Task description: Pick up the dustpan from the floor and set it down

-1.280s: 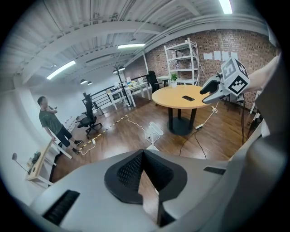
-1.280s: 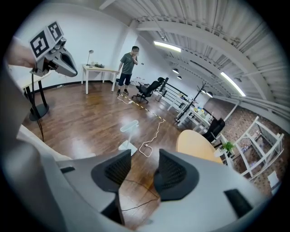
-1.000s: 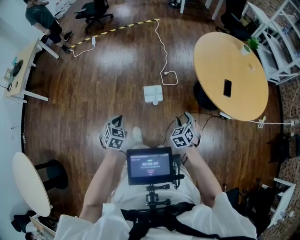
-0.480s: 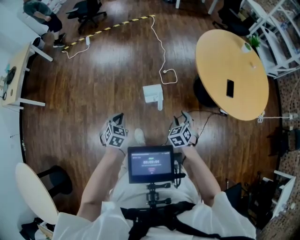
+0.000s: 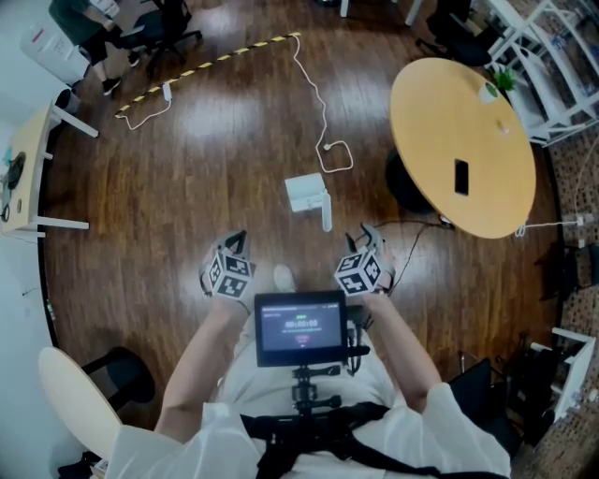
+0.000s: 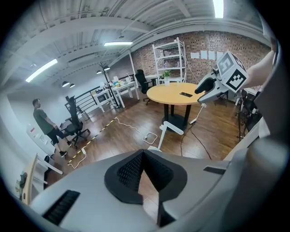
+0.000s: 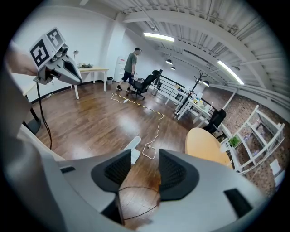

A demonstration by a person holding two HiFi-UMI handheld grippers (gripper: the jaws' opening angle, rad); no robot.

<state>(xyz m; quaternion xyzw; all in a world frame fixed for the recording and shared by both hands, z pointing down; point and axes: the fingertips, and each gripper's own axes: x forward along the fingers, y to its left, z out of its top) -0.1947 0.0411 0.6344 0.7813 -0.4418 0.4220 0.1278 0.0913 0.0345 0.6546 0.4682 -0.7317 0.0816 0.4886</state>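
The white dustpan (image 5: 307, 194) lies on the dark wood floor, its handle pointing back toward me. It is also in the left gripper view (image 6: 166, 132) and the right gripper view (image 7: 131, 150). Both grippers hang above the floor, short of the dustpan and touching nothing. My left gripper (image 5: 234, 243) is to the dustpan's lower left; its pads meet at the tips (image 6: 144, 155) with nothing between them. My right gripper (image 5: 363, 234) is to its lower right, with a clear gap between the pads (image 7: 144, 171) and only floor showing through.
A round wooden table (image 5: 505, 112) with a dark phone (image 5: 460, 176) stands at the right. A white cable (image 5: 323, 112) and yellow-black tape (image 5: 215, 58) run across the floor beyond the dustpan. A black cable (image 5: 416, 234) lies by my right gripper. A person and office chairs (image 5: 173, 23) are far left.
I have stepped forward: the floor, cable and tape have slid in the head view, and the dustpan lies slightly nearer the grippers. Both grippers keep their jaws as they were.
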